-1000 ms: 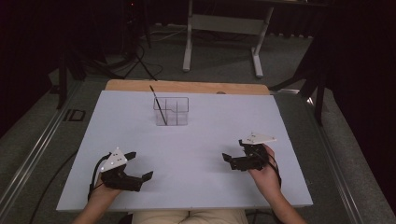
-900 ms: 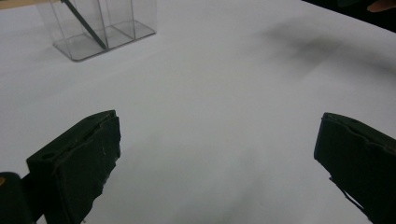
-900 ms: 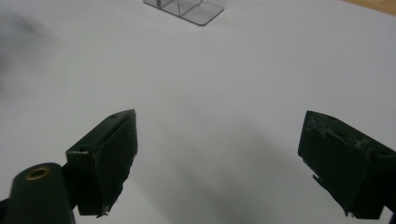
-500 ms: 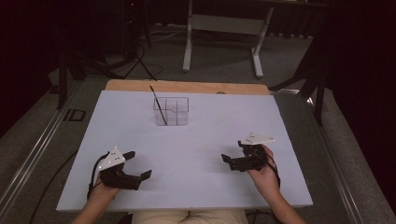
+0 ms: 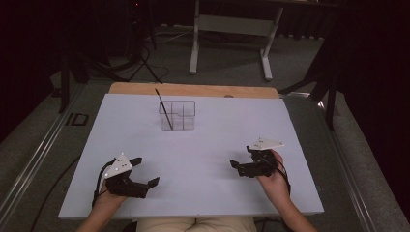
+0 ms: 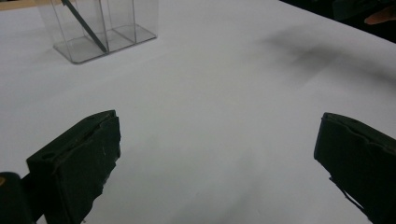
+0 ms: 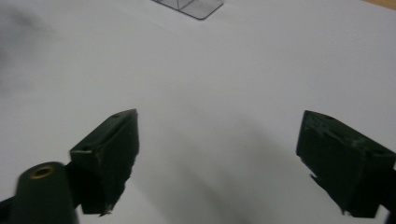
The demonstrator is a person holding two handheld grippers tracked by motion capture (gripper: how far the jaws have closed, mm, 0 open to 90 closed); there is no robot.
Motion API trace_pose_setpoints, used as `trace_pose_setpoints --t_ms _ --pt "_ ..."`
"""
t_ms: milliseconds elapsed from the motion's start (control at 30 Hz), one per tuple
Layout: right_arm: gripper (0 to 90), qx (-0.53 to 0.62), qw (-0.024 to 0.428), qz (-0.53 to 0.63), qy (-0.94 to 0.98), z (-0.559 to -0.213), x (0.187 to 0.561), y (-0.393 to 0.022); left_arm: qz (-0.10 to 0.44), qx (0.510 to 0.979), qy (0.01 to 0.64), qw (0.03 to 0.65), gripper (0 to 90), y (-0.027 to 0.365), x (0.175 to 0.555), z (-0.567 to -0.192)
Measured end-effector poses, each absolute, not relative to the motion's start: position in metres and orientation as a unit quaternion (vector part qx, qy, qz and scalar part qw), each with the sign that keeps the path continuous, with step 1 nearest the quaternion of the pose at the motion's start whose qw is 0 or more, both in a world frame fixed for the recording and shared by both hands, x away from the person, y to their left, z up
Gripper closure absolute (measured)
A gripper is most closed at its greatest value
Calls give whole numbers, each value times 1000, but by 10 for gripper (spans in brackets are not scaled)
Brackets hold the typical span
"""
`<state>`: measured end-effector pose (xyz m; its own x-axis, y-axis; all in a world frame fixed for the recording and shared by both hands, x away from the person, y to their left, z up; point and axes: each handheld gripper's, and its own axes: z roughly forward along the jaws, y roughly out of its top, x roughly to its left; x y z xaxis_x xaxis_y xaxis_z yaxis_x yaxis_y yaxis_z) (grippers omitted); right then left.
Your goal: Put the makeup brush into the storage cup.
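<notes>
Left gripper [image 5: 145, 173]: we see its jaws spread wide, holding nothing, low over the near left of the white table [image 5: 203, 145].
Right gripper [image 5: 238, 167]: jaws likewise wide apart and empty, at the near right.
Clear organizer [image 5: 177, 115]: we find it standing at the far middle of the table, well apart from both grippers.
Black stick [image 5: 164, 108]: leaning tilted in the organizer's left compartment.

We see a pale white table [image 5: 203, 145], a clear holder [image 5: 177, 116] with a dark stick [image 5: 164, 109], and two black grippers with grey plates.
</notes>
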<state>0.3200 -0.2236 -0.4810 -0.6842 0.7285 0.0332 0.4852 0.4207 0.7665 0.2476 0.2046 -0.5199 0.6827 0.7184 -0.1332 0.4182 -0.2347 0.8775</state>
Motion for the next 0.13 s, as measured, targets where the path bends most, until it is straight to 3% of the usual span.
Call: trace_pose_setpoints --t_ms 133 --pt "135 367 153 395 828 -481 320 -224 152 767 373 499 14 206 248 -520"
